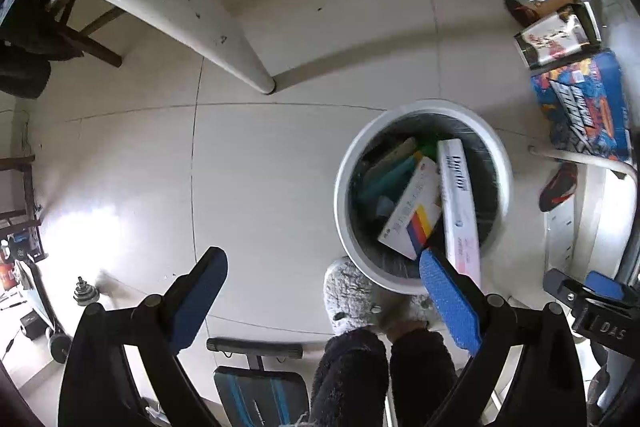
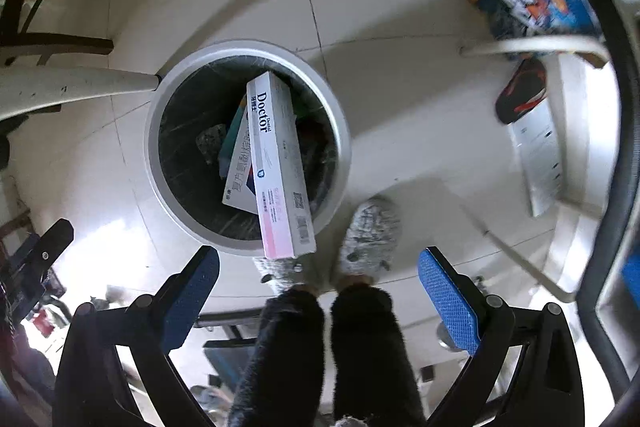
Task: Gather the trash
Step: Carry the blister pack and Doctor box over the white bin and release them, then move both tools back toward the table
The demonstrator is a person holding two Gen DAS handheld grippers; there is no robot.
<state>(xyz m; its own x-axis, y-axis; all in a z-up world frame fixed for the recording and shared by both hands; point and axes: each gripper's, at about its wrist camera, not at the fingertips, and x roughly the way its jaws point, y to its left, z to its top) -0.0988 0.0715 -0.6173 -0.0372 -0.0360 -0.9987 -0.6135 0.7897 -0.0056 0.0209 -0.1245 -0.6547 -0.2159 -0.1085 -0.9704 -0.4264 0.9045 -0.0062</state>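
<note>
Both claws hang wide open and empty above the floor: the left claw (image 1: 322, 291) beside the round white bin (image 2: 336, 163), the right claw (image 2: 320, 287) over it. The long white toothpaste box (image 2: 280, 163) leans inside the bin against the rim, atop another carton (image 1: 414, 213)

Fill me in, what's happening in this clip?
A person stands over a bin on the floor, holding both grippers above it. The left gripper and right gripper are open and hold nothing. Boxes already sit in the bin: a long Doctor box leans up over the rim, a second box beside it.
</note>
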